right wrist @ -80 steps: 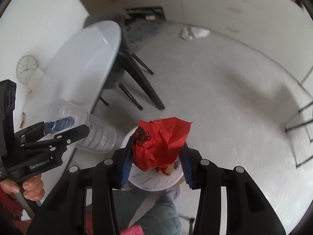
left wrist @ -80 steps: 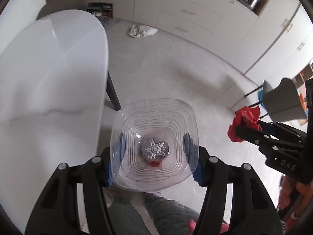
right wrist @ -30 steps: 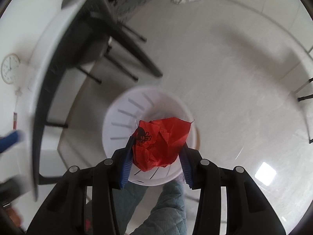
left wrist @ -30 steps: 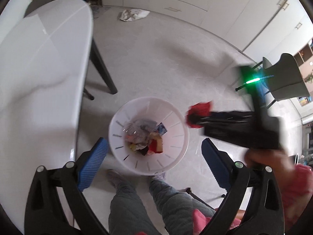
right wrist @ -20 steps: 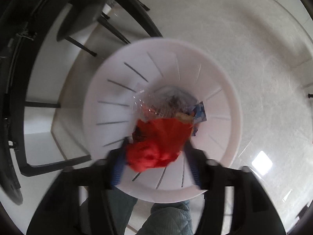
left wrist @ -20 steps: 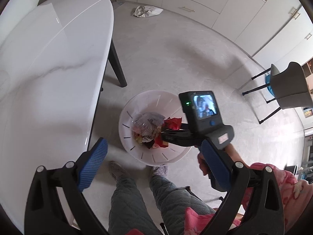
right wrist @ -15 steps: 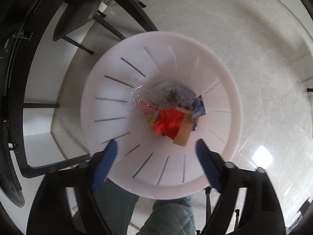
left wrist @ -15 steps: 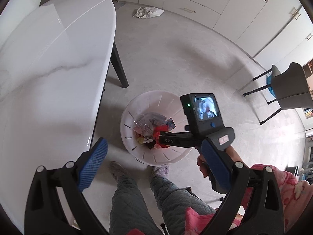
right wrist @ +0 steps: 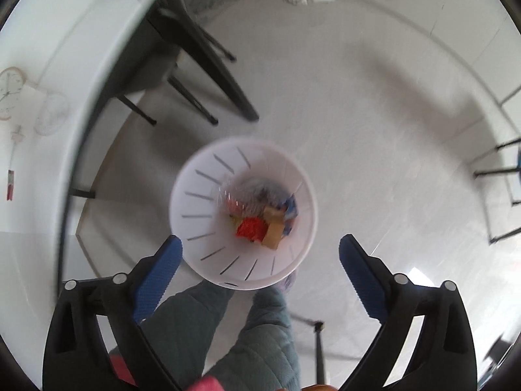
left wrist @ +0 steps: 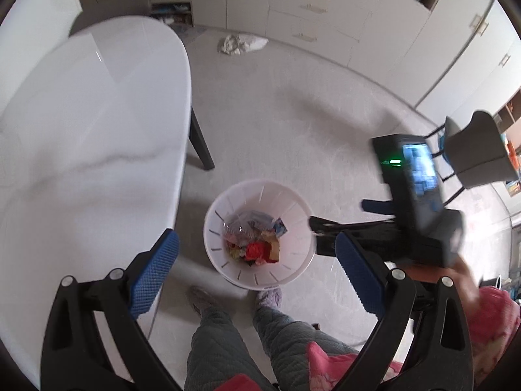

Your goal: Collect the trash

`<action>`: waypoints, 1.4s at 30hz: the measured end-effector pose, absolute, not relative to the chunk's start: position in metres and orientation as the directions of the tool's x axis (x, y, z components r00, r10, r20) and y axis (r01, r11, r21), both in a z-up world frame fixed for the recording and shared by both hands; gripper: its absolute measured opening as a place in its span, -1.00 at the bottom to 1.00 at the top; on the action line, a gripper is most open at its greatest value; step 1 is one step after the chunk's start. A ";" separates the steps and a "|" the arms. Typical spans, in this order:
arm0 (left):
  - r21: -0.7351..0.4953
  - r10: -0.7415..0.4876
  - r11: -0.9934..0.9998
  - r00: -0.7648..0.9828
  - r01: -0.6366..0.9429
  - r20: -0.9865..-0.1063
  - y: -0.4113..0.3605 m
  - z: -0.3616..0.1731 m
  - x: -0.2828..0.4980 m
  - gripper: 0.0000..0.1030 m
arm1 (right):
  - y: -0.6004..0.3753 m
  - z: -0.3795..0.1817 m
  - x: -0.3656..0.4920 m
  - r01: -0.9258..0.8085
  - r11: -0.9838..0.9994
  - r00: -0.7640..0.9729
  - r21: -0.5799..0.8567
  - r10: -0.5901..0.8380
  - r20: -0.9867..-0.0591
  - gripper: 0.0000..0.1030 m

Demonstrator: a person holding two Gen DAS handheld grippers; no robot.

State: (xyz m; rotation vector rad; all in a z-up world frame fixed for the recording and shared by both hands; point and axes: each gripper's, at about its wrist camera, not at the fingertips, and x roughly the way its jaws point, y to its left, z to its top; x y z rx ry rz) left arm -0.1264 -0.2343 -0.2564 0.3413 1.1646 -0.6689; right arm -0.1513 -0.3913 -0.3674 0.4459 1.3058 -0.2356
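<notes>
A white slotted trash bin (left wrist: 294,208) stands on the floor by the person's feet; it also shows in the right wrist view (right wrist: 195,202). Inside lie a red crumpled paper (left wrist: 255,250) (right wrist: 250,228), a clear plastic bottle (left wrist: 242,224) and other scraps. My left gripper (left wrist: 257,270) is open and empty above the bin. My right gripper (right wrist: 259,273) is open and empty, raised above the bin; its body shows in the left wrist view (left wrist: 407,215) to the right of the bin.
A white marble table (left wrist: 81,137) with black legs stands left of the bin. A crumpled white bag (left wrist: 241,43) lies on the floor near the cabinets (left wrist: 325,16). A grey chair (left wrist: 478,153) stands at the right.
My left gripper let the clear bottle fall into the bin. My right gripper went down over the bin, opened, dropped the red paper in, and has since lifted and moved right.
</notes>
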 end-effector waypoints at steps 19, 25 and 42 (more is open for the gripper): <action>0.002 -0.229 0.899 0.473 0.439 -0.851 -0.142 -0.156 -0.118 0.85 | -0.336 -0.186 -0.139 0.265 0.953 0.513 0.146 -0.011 -0.858 0.95; 0.013 -0.198 0.923 0.502 0.386 -0.842 -0.098 -0.146 -0.102 0.85 | -0.290 -0.184 -0.115 0.217 0.964 0.492 0.151 0.025 -0.870 0.95; 0.004 -0.096 0.989 0.668 0.147 -0.738 0.034 -0.068 -0.045 0.85 | -0.179 -0.095 -0.042 0.035 0.995 0.649 0.098 0.052 -0.759 0.95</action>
